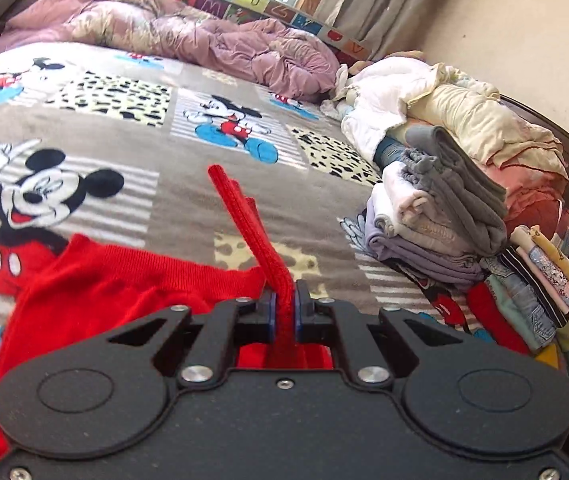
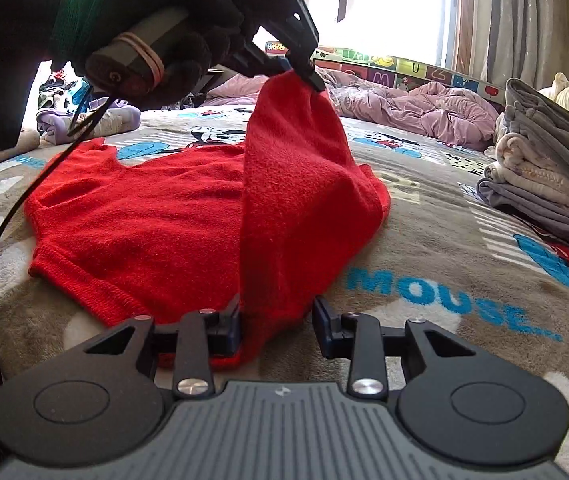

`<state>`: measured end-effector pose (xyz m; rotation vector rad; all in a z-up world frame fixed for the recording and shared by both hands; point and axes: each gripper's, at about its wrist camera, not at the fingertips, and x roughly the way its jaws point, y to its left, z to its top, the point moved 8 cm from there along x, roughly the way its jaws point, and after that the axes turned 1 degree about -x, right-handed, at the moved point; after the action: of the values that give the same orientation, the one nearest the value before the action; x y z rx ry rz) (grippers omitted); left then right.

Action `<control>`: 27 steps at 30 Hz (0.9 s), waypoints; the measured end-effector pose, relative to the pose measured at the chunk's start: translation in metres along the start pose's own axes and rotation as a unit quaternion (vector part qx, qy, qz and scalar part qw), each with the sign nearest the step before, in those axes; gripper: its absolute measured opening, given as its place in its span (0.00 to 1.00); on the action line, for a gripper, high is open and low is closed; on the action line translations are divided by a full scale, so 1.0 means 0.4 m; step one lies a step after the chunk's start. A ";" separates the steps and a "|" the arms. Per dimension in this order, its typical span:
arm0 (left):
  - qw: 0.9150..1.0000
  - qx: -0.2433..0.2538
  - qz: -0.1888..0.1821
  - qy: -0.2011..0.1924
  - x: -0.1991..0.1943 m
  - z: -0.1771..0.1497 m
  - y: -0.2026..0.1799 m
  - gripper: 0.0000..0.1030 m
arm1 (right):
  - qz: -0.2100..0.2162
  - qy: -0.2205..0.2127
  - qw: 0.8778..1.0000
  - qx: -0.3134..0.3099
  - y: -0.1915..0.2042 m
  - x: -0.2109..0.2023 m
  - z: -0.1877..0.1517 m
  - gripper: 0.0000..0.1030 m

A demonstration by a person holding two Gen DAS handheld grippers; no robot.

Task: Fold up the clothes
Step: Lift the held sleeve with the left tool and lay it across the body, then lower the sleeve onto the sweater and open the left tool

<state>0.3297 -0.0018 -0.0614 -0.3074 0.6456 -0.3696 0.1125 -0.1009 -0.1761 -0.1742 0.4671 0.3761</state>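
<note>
The red sweater (image 2: 136, 220) is the one garment being worked on, spread on the Mickey Mouse blanket (image 2: 444, 248) directly ahead of the right gripper (image 2: 278, 322). Its nearest fold hangs down between that gripper's two fingers. The left-side pad (image 2: 230, 330) touches the fabric, while the right-side pad stands clear of it, so the jaws are part open and I cannot tell whether they truly pinch the cloth.

From there a strip of the sweater rises steeply to the left gripper (image 2: 304, 66), which a gloved hand (image 2: 156, 40) holds above and beyond the right one. In the left wrist view the left gripper (image 1: 283, 312) has its two blue pads pressed together on a ribbed edge of the sweater (image 1: 244, 216), which sticks up past the fingertips. The rest of the garment drops away to the left below it.

To the right of both grippers, farther along the bed, one pile of folded clothes (image 1: 444, 220) stands with a grey piece on top, and a second, looser heap of pale laundry (image 1: 444, 96) lies behind it. Beyond the grippers, at the far edge of the bed, one crumpled mauve duvet (image 1: 212, 36) lies under a curtained window (image 2: 524, 20).
</note>
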 end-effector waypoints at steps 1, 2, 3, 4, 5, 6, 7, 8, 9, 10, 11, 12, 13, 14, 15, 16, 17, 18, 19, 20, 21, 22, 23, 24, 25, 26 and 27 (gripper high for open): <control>1.000 0.013 0.001 -0.005 -0.011 0.016 -0.012 0.05 | 0.000 -0.001 1.000 -0.001 0.002 -0.001 0.002 0.35; 1.000 0.026 0.003 -0.010 -0.024 0.029 -0.021 0.05 | 0.002 -0.004 1.000 -0.004 0.006 -0.003 0.004 0.35; 0.999 0.036 0.005 -0.014 -0.032 0.038 -0.029 0.05 | 0.002 -0.007 1.000 -0.007 0.009 -0.005 0.006 0.35; 0.999 0.042 0.008 -0.017 -0.043 0.045 -0.031 0.05 | 0.003 -0.011 1.000 -0.011 0.014 -0.008 0.008 0.35; 0.999 0.044 0.009 -0.021 -0.055 0.049 -0.030 0.05 | 0.004 -0.015 1.000 -0.015 0.019 -0.011 0.010 0.33; 0.999 0.045 0.010 -0.024 -0.063 0.050 -0.030 0.05 | 0.009 -0.015 1.000 -0.017 0.023 -0.012 0.011 0.31; 0.999 0.047 0.011 -0.026 -0.072 0.051 -0.029 0.05 | 0.012 -0.015 1.000 -0.016 0.024 -0.012 0.012 0.28; 0.998 0.050 0.013 -0.029 -0.085 0.049 -0.028 0.05 | 0.015 -0.015 1.000 -0.016 0.026 -0.013 0.012 0.25; 0.998 0.054 0.015 -0.032 -0.097 0.049 -0.027 0.05 | 0.016 -0.016 1.000 -0.016 0.027 -0.016 0.014 0.24; 0.998 0.055 0.019 -0.036 -0.107 0.049 -0.022 0.05 | 0.018 -0.018 1.000 -0.014 0.026 -0.018 0.016 0.22; 0.997 0.057 0.023 -0.039 -0.118 0.049 -0.016 0.05 | 0.020 -0.020 1.000 -0.013 0.026 -0.020 0.018 0.21; 0.997 0.059 0.026 -0.043 -0.129 0.049 -0.010 0.05 | 0.022 -0.024 0.999 -0.012 0.026 -0.023 0.021 0.20; 0.997 0.060 0.030 -0.047 -0.140 0.049 -0.005 0.05 | 0.023 -0.028 0.999 -0.011 0.027 -0.027 0.024 0.19; 0.996 0.059 0.035 -0.049 -0.149 0.052 0.005 0.05 | 0.024 -0.032 0.999 -0.013 0.029 -0.030 0.027 0.19; 0.996 0.056 0.039 -0.052 -0.159 0.054 0.019 0.05 | 0.026 -0.036 0.999 -0.014 0.032 -0.033 0.030 0.19; 0.996 0.052 0.044 -0.055 -0.168 0.056 0.033 0.05 | 0.028 -0.040 0.999 -0.015 0.035 -0.036 0.034 0.19; 0.996 0.049 0.049 -0.057 -0.179 0.057 0.047 0.05 | 0.031 -0.041 0.999 -0.016 0.039 -0.036 0.036 0.18; 0.996 0.047 0.053 -0.058 -0.187 0.055 0.061 0.05 | 0.034 -0.042 0.998 -0.021 0.045 -0.036 0.037 0.18; 0.996 0.044 0.058 -0.059 -0.195 0.053 0.074 0.05 | 0.036 -0.043 0.998 -0.026 0.051 -0.035 0.038 0.18; 0.995 0.041 0.063 -0.060 -0.203 0.048 0.089 0.05 | 0.039 -0.044 0.998 -0.030 0.057 -0.035 0.039 0.18; 0.995 0.039 0.068 -0.061 -0.209 0.045 0.101 0.05 | 0.041 -0.045 0.998 -0.035 0.064 -0.035 0.040 0.18; 0.995 0.034 0.073 -0.061 -0.213 0.040 0.118 0.05 | 0.044 -0.046 0.997 -0.039 0.070 -0.034 0.041 0.18; 0.995 0.029 0.079 -0.062 -0.218 0.035 0.134 0.05 | 0.046 -0.047 0.997 -0.044 0.076 -0.034 0.042 0.18; 0.994 0.024 0.085 -0.063 -0.223 0.030 0.151 0.05 | 0.049 -0.049 0.996 -0.051 0.084 -0.034 0.042 0.18; 0.994 0.018 0.091 -0.063 -0.231 0.022 0.171 0.05 | 0.051 -0.052 0.996 -0.058 0.092 -0.034 0.042 0.18; 0.993 0.013 0.095 -0.063 -0.237 0.015 0.185 0.05 | 0.053 -0.054 0.995 -0.065 0.100 -0.035 0.042 0.18; 0.993 0.008 0.099 -0.063 -0.244 0.008 0.200 0.05 | 0.055 -0.054 0.995 -0.071 0.107 -0.034 0.041 0.18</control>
<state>0.2786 0.1114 -0.0390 -0.2475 0.5427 -0.1639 0.0912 -0.0620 -0.1586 -0.2657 0.3444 0.5244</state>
